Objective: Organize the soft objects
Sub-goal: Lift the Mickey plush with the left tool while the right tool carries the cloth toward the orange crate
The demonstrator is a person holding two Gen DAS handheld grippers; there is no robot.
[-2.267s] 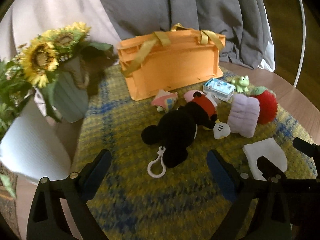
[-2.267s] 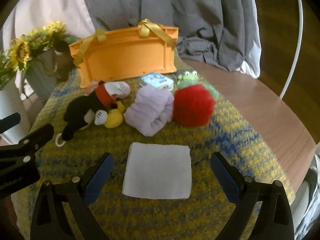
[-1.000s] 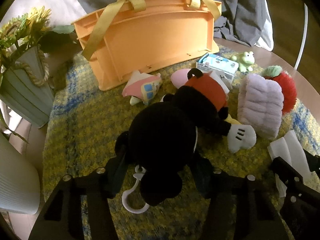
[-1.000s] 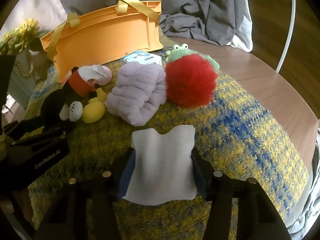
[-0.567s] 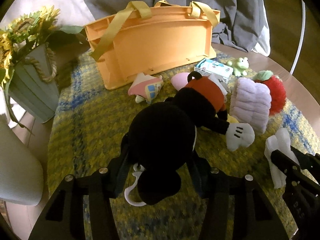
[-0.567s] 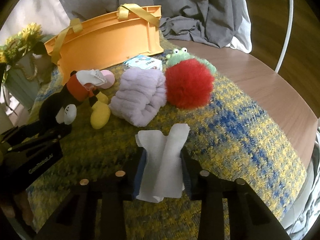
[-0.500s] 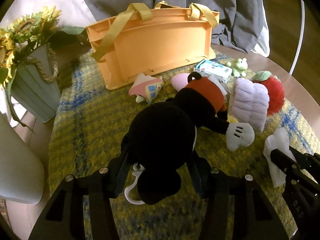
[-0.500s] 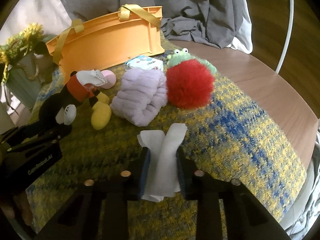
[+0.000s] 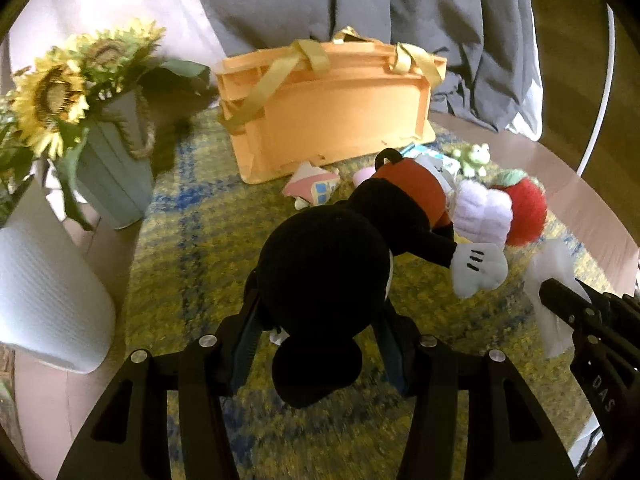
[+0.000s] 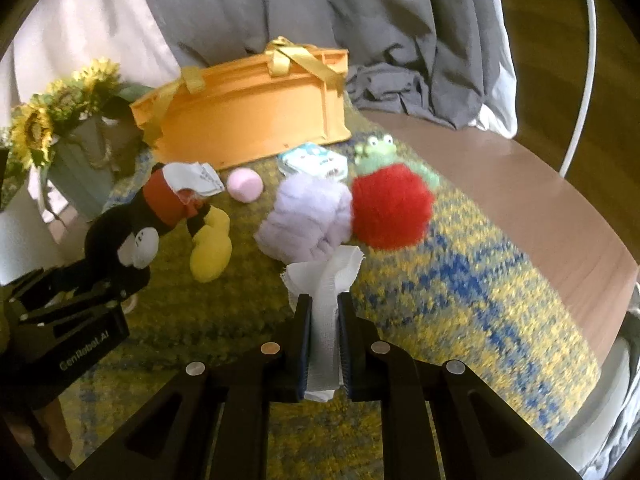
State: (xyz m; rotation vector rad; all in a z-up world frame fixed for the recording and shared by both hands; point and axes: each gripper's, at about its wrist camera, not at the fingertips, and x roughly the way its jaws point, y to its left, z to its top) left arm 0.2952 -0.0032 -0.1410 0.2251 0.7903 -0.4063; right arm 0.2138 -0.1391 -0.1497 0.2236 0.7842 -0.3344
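Fingers of the right gripper (image 10: 324, 312) fill the bottom centre of the right wrist view, pressed together on a white cloth (image 10: 326, 280), which stands bunched between them and fans out above the tips. In the left wrist view, the left gripper (image 9: 320, 332) sits at bottom centre with its fingers clamped on the round black head of a mouse doll (image 9: 332, 276). The doll's red shorts point toward the far side, and one white glove reaches toward the right edge of that frame.

Beneath both lies a yellow and blue woven mat (image 10: 460, 292) on a round wooden bench (image 10: 520, 188). Past the cloth, near the middle of the right view, a lilac rolled towel (image 10: 308, 216) touches a red fluffy ball (image 10: 390, 210). A small green frog (image 10: 376, 152) sits just behind the ball, beside a small blue and white pack (image 10: 314, 160). A pink ball (image 10: 245, 185) lies left of the pack. A little pink house toy (image 9: 314, 188) lies at centre in the left view.

Farther back, an orange bag (image 10: 248, 120) with yellow straps stands across the upper middle. Sunflowers (image 9: 52, 96) in a grey-green pot (image 9: 112, 168) stand at the upper left. Grey fabric (image 10: 320, 4) hangs behind everything.
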